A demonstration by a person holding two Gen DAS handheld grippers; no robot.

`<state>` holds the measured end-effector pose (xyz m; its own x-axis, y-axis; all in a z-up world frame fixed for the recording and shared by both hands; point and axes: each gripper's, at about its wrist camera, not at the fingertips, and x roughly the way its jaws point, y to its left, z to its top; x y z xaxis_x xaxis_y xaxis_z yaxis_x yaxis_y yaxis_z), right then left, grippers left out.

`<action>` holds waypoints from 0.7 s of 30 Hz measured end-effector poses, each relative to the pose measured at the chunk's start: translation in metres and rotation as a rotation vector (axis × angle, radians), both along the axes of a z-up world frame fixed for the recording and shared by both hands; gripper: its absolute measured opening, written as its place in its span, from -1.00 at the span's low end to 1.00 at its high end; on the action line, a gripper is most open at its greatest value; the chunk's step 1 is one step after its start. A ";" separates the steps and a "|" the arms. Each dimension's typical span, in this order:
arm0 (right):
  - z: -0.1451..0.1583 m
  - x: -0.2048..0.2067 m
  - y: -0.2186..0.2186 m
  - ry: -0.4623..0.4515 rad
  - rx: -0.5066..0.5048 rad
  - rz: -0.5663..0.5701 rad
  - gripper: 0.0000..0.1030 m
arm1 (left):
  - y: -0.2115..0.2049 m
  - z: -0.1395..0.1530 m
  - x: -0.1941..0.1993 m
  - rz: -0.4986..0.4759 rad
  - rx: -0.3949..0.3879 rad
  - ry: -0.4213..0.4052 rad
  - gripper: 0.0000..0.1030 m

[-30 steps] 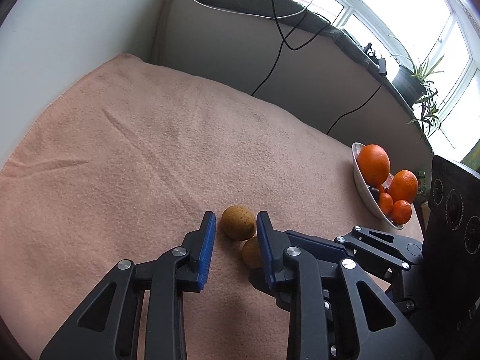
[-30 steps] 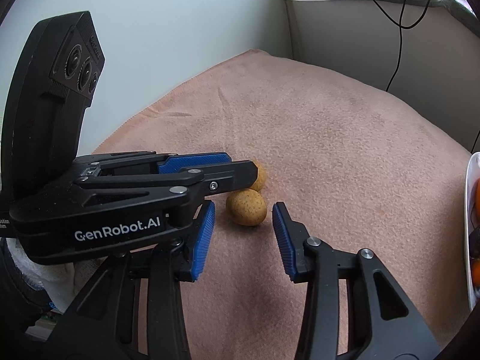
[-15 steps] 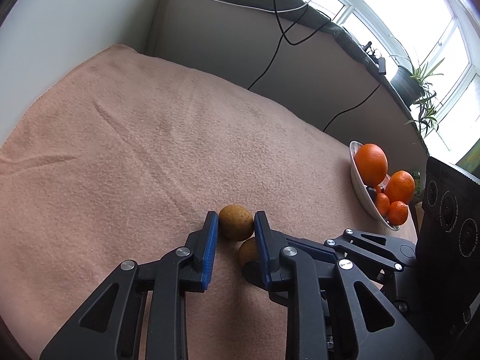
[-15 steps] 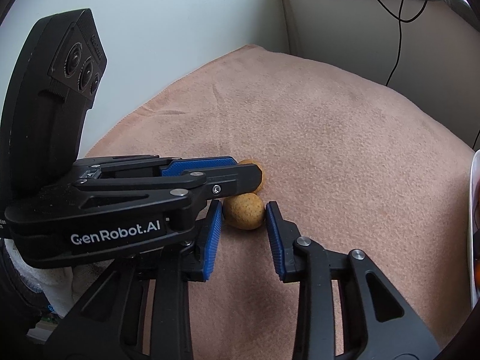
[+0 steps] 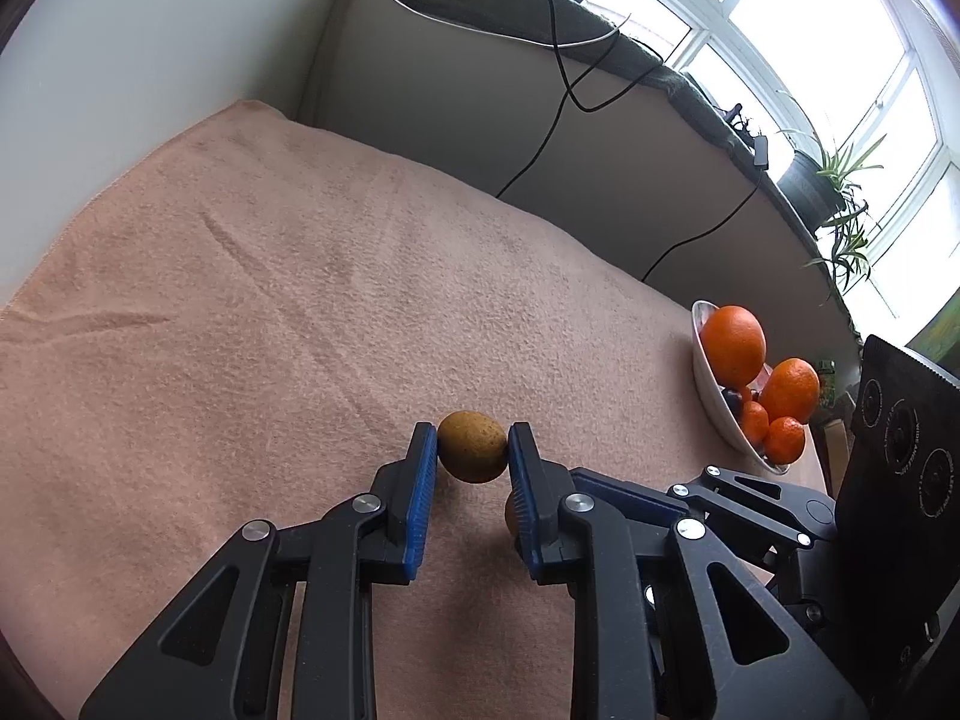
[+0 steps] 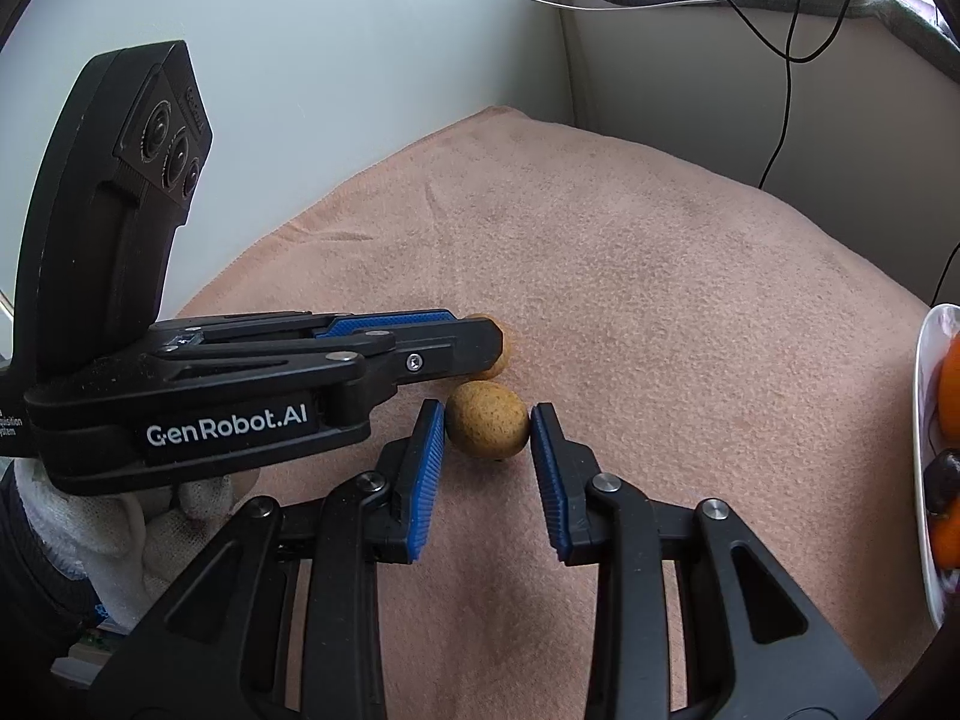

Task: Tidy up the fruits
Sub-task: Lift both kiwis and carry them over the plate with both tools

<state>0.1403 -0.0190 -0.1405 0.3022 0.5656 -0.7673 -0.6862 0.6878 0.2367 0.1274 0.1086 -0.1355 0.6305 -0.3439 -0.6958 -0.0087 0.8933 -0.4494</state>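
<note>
We've got the left gripper (image 5: pixel 473 450) clamped on one brown fruit (image 5: pixel 471 447) at lower centre, and the right gripper (image 6: pixel 487 429) pinching its neighbour (image 6: pixel 487 428), both low on the peach blanket (image 5: pixel 270 300). Round fruit could squirt free as we lift, or the crossed tools could collide. The bowl (image 5: pixel 714 414) at right is cut off, its dark contents unclear.

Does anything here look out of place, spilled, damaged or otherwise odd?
Nothing is spilled or damaged. The only things out of place are two round speckled brown fruits lying side by side on the peach fleece blanket, away from the white bowl of oranges. Each is already clamped in a tool.
</note>
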 end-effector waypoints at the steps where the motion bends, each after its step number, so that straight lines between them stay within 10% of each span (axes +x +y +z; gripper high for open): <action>1: 0.002 -0.001 -0.002 -0.004 0.001 -0.003 -0.40 | -0.001 0.001 0.000 -0.001 0.000 -0.002 -0.56; 21: 0.049 -0.003 -0.098 -0.109 0.031 -0.148 -0.40 | -0.046 0.029 0.003 -0.085 -0.006 -0.077 -0.56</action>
<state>0.1369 -0.1173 -0.0919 0.4646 0.5314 -0.7084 -0.6004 0.7770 0.1891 0.1307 0.0629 -0.1067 0.6504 -0.4023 -0.6443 0.1013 0.8866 -0.4514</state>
